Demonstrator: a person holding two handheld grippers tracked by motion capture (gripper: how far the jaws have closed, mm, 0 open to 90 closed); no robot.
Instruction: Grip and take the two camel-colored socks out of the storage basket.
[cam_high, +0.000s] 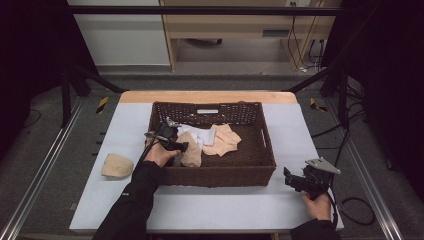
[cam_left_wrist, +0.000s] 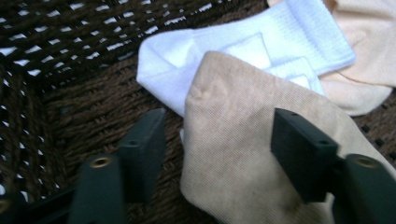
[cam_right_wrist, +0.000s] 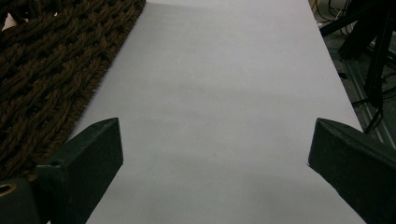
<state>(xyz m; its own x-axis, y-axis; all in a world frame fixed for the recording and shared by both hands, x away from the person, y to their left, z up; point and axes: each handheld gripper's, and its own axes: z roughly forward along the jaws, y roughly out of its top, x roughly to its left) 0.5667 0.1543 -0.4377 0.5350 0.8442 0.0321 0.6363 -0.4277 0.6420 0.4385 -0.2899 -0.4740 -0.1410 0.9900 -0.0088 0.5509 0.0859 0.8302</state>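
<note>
Inside the basket (cam_high: 260, 150), the left gripper (cam_left_wrist: 219, 154) hangs with jaws spread wide either side of a tan sock (cam_left_wrist: 252, 154), which lies directly beneath and ahead of it. The sock's long axis runs from 5 o'clock to 11 o'clock in the left gripper view, its far end overlapping a white sock (cam_left_wrist: 243, 51). The right gripper (cam_high: 300, 181), well apart at the basket's 4 o'clock, rests open and empty over the table (cam_right_wrist: 224, 93).

Left gripper (cam_left_wrist: 219, 140), right gripper (cam_right_wrist: 212, 154): jaws apart
</note>
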